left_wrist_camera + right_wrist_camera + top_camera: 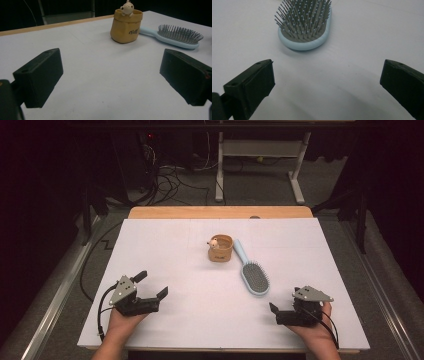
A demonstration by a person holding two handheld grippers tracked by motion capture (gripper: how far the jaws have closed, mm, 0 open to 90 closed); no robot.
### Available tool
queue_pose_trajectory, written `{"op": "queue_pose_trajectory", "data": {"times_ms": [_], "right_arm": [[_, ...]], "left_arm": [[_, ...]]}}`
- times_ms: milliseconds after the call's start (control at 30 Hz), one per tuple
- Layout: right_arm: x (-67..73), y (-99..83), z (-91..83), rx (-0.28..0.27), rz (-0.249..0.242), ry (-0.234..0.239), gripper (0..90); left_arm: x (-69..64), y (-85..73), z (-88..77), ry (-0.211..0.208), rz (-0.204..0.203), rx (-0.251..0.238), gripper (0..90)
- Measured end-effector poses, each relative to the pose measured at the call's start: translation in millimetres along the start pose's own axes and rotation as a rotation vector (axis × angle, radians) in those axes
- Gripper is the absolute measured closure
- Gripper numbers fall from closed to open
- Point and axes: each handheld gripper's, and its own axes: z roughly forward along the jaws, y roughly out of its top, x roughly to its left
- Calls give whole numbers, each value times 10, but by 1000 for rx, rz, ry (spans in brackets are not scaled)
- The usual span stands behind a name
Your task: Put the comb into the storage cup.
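A tan pouch-shaped pot (220,249) with a small pale figure (213,243) on its rim stands mid-table. A light blue hairbrush (252,274) lies bristles up just to its right, with the handle pointing toward the pot. My left gripper (152,284) rests open at the near left, held by a hand. In the left gripper view the pot (126,26) and the hairbrush (175,37) lie well ahead of it. My right gripper (284,301) is open at the near right. The hairbrush head (305,27) lies a short way beyond its jaws, which have nothing between them.
A white board (165,250) covers the wooden table (220,212). Beyond the far edge are a floor with tangled cables (170,180) and the white legs of another desk (260,165). Metal rails run along both sides of the table.
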Motion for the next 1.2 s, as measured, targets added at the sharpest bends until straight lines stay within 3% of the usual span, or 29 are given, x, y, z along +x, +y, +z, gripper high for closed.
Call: {"op": "queue_pose_trajectory", "data": {"times_ms": [233,600,1200], "right_arm": [[4,-6,9,28,3,16,1],[67,30,60,27,20,51,0],[171,316,344,33,43,5,1]], "left_arm": [[3,0,1,2,1,0,54],[1,2,-1,0,10,-10,35],[-6,16,-21,-26,-16,-41,44]]}}
